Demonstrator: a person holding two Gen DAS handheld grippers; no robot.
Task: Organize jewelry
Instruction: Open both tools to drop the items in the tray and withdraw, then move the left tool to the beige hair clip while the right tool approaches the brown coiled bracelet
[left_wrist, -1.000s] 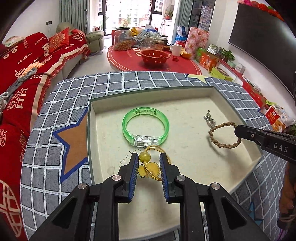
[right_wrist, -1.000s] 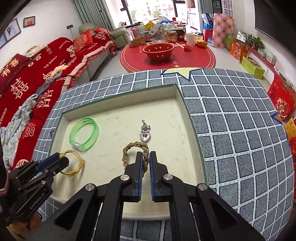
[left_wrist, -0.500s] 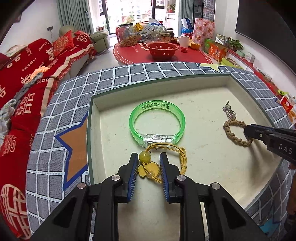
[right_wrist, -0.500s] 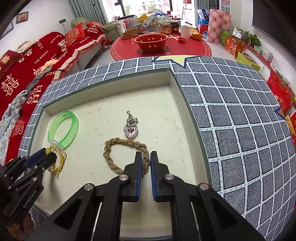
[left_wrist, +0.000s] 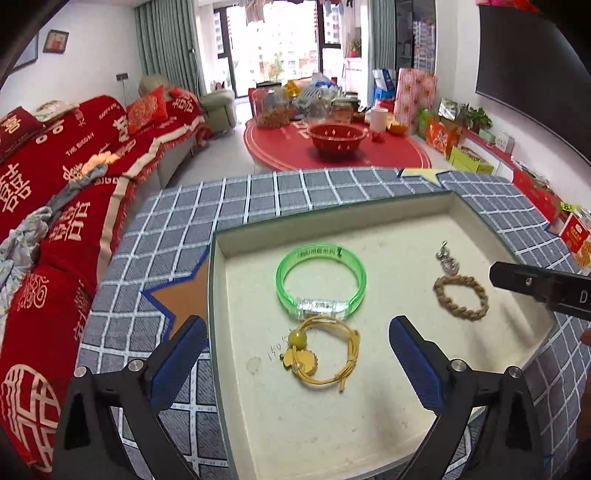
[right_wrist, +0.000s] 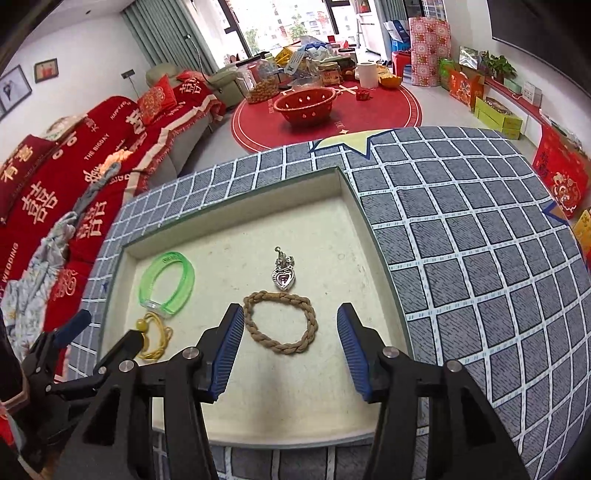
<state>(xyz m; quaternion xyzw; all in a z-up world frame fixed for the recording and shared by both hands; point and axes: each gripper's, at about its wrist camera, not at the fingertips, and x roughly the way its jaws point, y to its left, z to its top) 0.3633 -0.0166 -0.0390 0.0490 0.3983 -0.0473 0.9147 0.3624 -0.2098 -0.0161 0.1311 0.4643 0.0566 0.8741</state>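
both grippers are hovering over a shallow cream tray (left_wrist: 221, 280) sitting on a grey checked cloth (right_wrist: 461, 240). left gripper (left_wrist: 295, 354) is standing w/ jaws spread wide, having just been opening; the yellow cord bracelet (left_wrist: 325, 354) is lying loose betw. them, pads not pressing it. green bangle (left_wrist: 321, 280) is lying just beyond, touching the cord. right gripper (right_wrist: 290, 339) is also spreading, jaws just been opening, braided bracelet (right_wrist: 280, 321) lying flat betw. them, untouched. heart pendant (right_wrist: 283, 275) is resting just past the braid. nothing is blocking either claw. right view is showing the pendant's heart shape clearly; left view is giving only a small glint. left view is showing pen marks on the tray floor.
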